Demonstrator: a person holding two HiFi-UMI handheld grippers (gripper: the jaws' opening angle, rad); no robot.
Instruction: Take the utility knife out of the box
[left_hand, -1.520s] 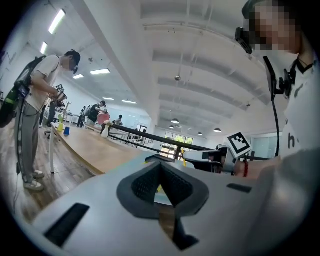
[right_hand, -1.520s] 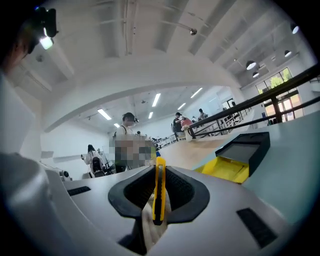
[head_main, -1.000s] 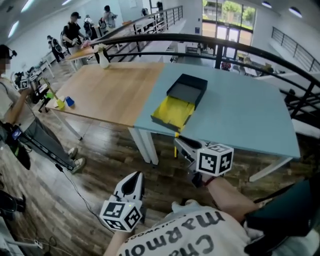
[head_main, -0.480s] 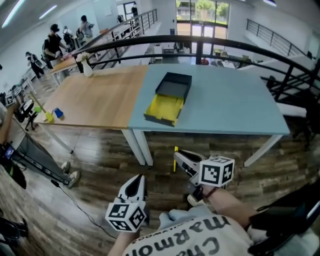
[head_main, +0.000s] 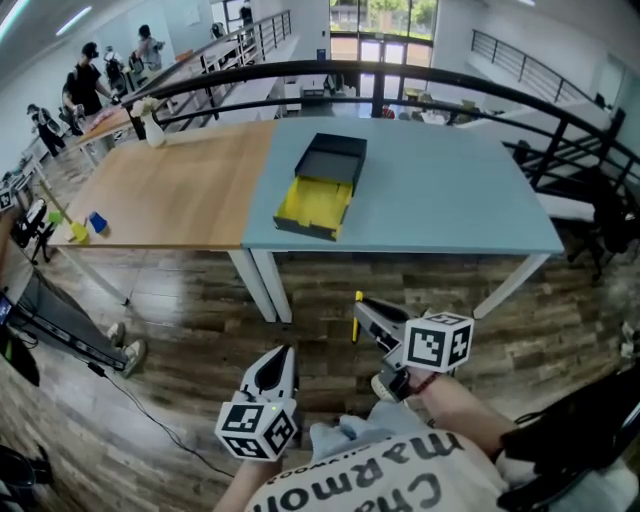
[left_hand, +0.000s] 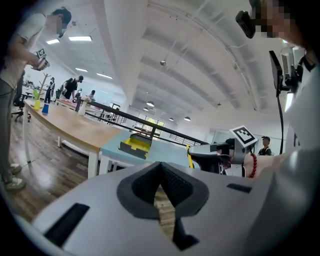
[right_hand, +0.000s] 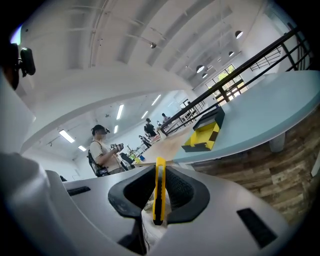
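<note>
The box lies on the blue table, its black lid slid back and its yellow tray open toward me. My right gripper hangs over the floor in front of the table, shut on the yellow utility knife. In the right gripper view the knife stands upright between the pads, with the box far ahead. My left gripper is lower and to the left, shut with nothing in it. The left gripper view shows its jaws touching, and the right gripper beside them.
A wooden table joins the blue one on the left, with a spray bottle and small yellow and blue items. White table legs stand ahead. A black railing runs behind. People stand at far left.
Both grippers have drawn back from the table's front edge and sunk a little. The right one still holds the knife; the box and table look farther off.
</note>
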